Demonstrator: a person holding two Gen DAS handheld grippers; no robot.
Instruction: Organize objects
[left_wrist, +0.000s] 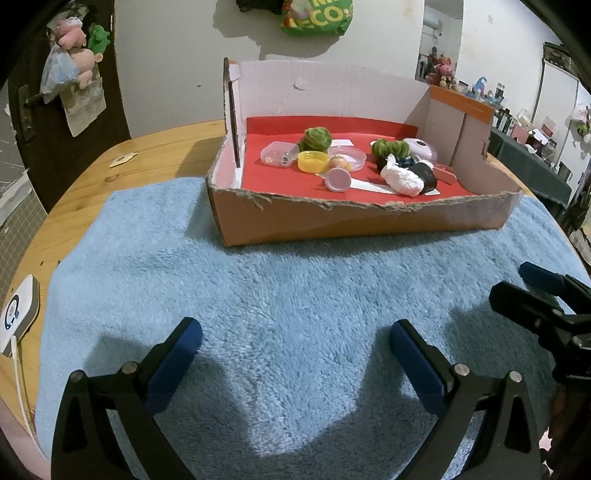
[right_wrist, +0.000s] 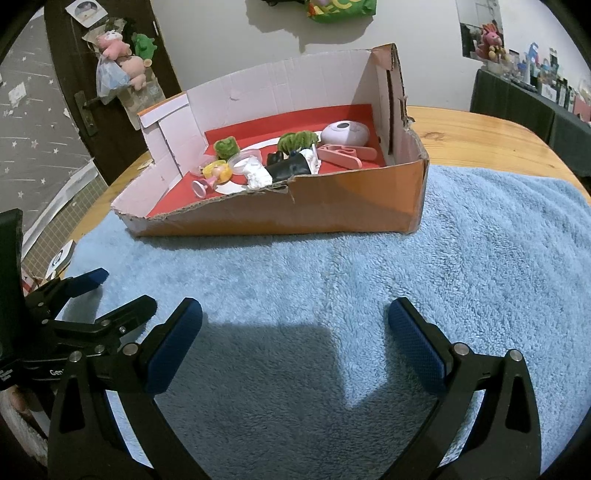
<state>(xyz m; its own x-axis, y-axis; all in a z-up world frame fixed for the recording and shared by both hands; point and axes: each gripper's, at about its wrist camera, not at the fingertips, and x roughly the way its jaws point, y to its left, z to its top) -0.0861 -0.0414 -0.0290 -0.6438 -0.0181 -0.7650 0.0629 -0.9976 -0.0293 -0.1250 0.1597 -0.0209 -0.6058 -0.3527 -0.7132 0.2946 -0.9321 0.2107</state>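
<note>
A cardboard box (left_wrist: 362, 218) (right_wrist: 332, 210) with a red floor stands on a blue towel (left_wrist: 277, 295) (right_wrist: 369, 288). Inside lie several small things: a yellow lid (left_wrist: 312, 161), a clear case (left_wrist: 279, 153), green fuzzy balls (left_wrist: 316, 138) (right_wrist: 297, 142), a crumpled white wad (left_wrist: 402, 181) (right_wrist: 258, 176), a black roll (right_wrist: 290, 168), a pink cup (left_wrist: 338, 181) and a lilac round device (right_wrist: 345, 134). My left gripper (left_wrist: 295, 336) hovers open over bare towel, well short of the box. My right gripper (right_wrist: 295, 321) is open too, empty, beside the left one.
The towel covers a round wooden table (left_wrist: 147, 151) (right_wrist: 480, 129). A small white device with a cable (left_wrist: 16, 317) lies at the table's left edge. The right gripper shows at the right of the left wrist view (left_wrist: 546, 306). A dark door with hanging plush toys (right_wrist: 118, 55) stands behind.
</note>
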